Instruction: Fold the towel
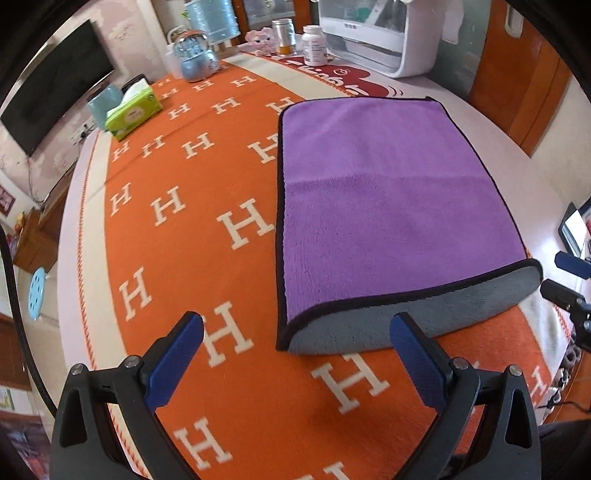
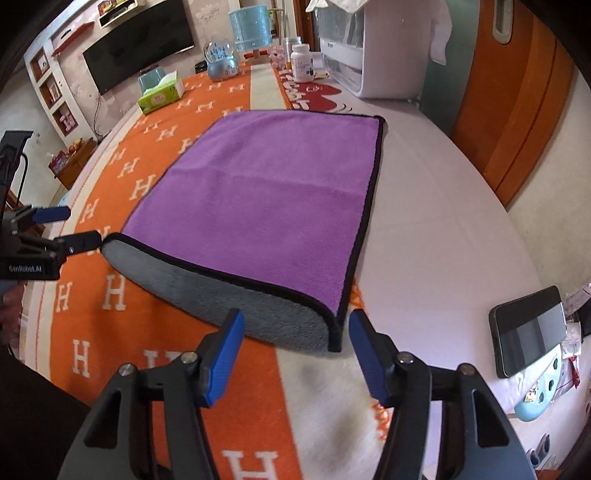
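Observation:
A purple towel [image 1: 388,192] with black trim and a grey underside lies folded on the orange H-patterned cloth [image 1: 177,236]; the grey fold edge faces me. It also shows in the right wrist view [image 2: 266,206]. My left gripper [image 1: 299,332] is open and empty, just short of the towel's near left corner. My right gripper [image 2: 295,328] is open and empty, just short of the near right corner. The left gripper also shows in the right wrist view [image 2: 74,229], beside the towel's left corner, and the right gripper's fingers [image 1: 569,277] show at the right edge of the left wrist view.
A green tissue box [image 1: 133,114], a snow globe [image 1: 195,55], a pill bottle [image 1: 314,46] and a white appliance [image 1: 380,33] stand at the far end. A phone [image 2: 528,328] lies at the right on the white table part [image 2: 443,221].

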{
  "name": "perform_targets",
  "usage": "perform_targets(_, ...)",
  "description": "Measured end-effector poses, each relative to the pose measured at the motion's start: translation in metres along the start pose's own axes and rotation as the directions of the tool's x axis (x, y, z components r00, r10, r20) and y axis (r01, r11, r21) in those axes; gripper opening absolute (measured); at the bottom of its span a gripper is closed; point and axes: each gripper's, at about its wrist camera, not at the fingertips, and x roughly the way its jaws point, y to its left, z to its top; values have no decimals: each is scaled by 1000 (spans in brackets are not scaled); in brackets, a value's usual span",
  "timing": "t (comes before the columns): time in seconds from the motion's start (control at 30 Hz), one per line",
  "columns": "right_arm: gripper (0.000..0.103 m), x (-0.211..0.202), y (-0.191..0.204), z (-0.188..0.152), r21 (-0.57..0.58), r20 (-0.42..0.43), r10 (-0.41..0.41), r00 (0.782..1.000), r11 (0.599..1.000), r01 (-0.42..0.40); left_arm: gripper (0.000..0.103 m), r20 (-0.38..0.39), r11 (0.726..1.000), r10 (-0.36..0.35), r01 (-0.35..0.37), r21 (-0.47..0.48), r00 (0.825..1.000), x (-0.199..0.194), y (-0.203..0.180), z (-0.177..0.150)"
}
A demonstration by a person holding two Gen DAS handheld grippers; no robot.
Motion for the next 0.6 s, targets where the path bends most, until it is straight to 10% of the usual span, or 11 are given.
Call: perform_targets(0.6,25,31,-16,1,-10,-72,29,997,1000,-30,86,-104,990,-135,138,26,985,52,-4,2)
